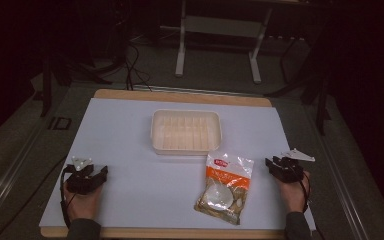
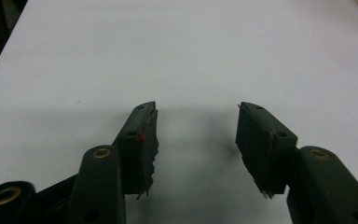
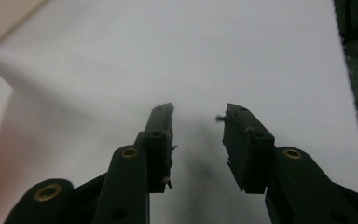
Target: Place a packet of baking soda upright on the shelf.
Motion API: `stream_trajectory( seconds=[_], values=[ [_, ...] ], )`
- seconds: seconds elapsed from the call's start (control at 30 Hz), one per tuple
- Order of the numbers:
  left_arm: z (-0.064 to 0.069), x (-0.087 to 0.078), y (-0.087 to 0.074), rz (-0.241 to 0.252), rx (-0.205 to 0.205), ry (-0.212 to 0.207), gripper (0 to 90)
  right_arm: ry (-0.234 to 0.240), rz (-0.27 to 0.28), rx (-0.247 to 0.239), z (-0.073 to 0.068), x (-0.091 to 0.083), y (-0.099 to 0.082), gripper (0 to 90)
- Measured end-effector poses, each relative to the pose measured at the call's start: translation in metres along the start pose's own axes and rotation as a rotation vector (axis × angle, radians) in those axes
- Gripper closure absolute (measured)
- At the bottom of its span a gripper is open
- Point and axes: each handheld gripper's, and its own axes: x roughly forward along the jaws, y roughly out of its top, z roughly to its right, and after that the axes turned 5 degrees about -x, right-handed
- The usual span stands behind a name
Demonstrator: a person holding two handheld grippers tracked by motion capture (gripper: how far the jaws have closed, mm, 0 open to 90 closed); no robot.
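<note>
Overhead, a white sheet (image 1: pixel 140 195) is seen spread over a wooden table (image 1: pixel 180 96), and the scene is laid out from left to right. At about eight o'clock on the sheet, the left gripper (image 1: pixel 86 176) is held in a hand (image 1: pixel 82 200) close to the near edge. Its jaws are parted and nothing is gripped between them; in the left gripper view the same gripper (image 2: pixel 196 133) is shown above bare white surface, with worn pads (image 2: pixel 149 140) facing each other across a wide gap.

Toward twelve o'clock, a cream plastic tray (image 1: pixel 186 131) with a ribbed floor is set squarely on the sheet. Just beside its near right corner, at about five o'clock from the sheet's middle, a clear snack bag (image 1: pixel 225 187) with an orange and white label is laid flat; whether bag and tray touch cannot be told.

At four o'clock, the right gripper (image 1: pixel 280 166) is held by the other hand (image 1: pixel 294 192), well apart from the bag. In the right gripper view its jaws (image 3: pixel 198 126) are seen released, a moderate gap between them, with only white sheet beyond and nothing grasped.
</note>
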Motion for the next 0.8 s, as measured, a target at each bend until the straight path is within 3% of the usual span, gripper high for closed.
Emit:
stream_trajectory(
  seconds=[0.17, 0.27, 0.37, 0.53, 0.8],
  values=[
    [-0.001, -0.003, -0.001, 0.038, 0.04, -0.035, 50.7, 0.013, 0.024, -0.003, 0.002, -0.01, 0.004, 62.9],
    [-0.002, -0.004, -0.001, 0.045, 0.059, -0.031, 51.8, 0.029, 0.068, 0.033, 0.006, -0.023, 0.01, 63.3],
    [-0.002, -0.004, -0.001, 0.043, 0.068, -0.037, 52.0, 0.041, 0.077, 0.009, 0.005, -0.03, 0.017, 63.0],
    [0.0, -0.004, -0.003, 0.057, 0.078, -0.022, 52.0, 0.115, 0.056, -0.047, 0.003, -0.031, 0.027, 57.7],
    [-0.003, -0.005, -0.003, 0.067, 0.062, -0.043, 52.2, 0.263, 0.024, -0.137, -0.006, -0.023, 0.045, 51.7]
  ],
)
